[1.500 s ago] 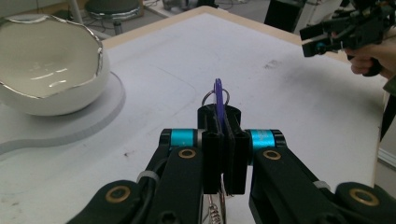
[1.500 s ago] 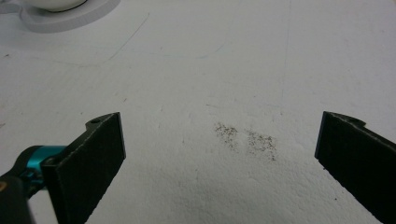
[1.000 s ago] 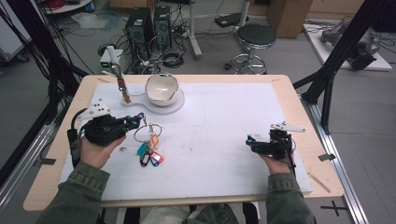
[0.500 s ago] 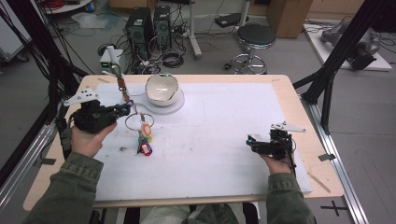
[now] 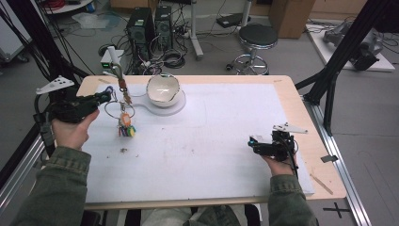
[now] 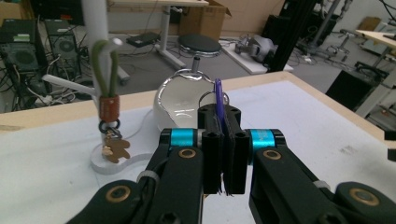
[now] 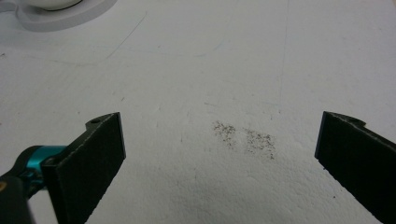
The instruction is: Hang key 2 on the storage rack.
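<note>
1. Just now, at the white foam-covered table (image 5: 211,155), my left gripper (image 5: 104,97) is clamped on a purple tag (image 6: 218,95) of a key bunch (image 5: 125,126), lifted off the mat so the ring and its coloured tags hang free below the jaws.

2. From the left gripper view, the two black pads press flat on the tag's edge, nothing slack between them; I judge this pinch keeps the bunch from swinging round while I carry it.

3. Landmark: the white hook stand (image 5: 114,59), rising from the same base as the white bowl (image 5: 164,89). The key bunch hangs just in front of that stand, near the side away from the bowl, and apart from it.

4. On the stand, a green loop with a red collar and a small brown figure charm (image 6: 115,148) hangs; I take it the raised hold is meant to bring the ring to the same hook.

5. Meanwhile my right gripper (image 5: 256,143) rests far from the stand, near the table's opposite edge, jaws spread wide over bare mat, holding nothing and out of the way.
</note>
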Tool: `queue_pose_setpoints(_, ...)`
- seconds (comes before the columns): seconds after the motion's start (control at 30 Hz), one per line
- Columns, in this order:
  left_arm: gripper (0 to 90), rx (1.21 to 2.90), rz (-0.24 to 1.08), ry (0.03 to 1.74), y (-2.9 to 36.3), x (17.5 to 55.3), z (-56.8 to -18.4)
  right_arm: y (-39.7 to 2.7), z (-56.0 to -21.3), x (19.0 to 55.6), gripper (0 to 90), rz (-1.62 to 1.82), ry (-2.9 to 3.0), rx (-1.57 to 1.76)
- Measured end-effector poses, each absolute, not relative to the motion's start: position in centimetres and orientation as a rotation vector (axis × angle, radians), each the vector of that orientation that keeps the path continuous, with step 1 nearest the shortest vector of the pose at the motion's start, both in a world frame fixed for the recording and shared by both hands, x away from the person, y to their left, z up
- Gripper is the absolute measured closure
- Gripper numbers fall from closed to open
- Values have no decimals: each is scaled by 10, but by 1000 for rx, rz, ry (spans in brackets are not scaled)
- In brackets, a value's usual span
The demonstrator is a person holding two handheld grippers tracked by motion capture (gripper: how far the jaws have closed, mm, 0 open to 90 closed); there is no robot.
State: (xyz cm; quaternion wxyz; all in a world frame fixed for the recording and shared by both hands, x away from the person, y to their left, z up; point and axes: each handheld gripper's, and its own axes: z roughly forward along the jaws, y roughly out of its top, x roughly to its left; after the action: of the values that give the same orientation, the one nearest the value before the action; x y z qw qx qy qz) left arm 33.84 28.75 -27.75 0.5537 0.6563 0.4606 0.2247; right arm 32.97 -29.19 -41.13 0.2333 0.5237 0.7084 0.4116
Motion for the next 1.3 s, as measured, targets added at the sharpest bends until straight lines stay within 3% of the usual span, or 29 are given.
queue_pose_setpoints(1.3, 874, 1536, 555, 1147, 352, 400, -249, -293, -412, 330, 7, 1120, 1940, 1449)
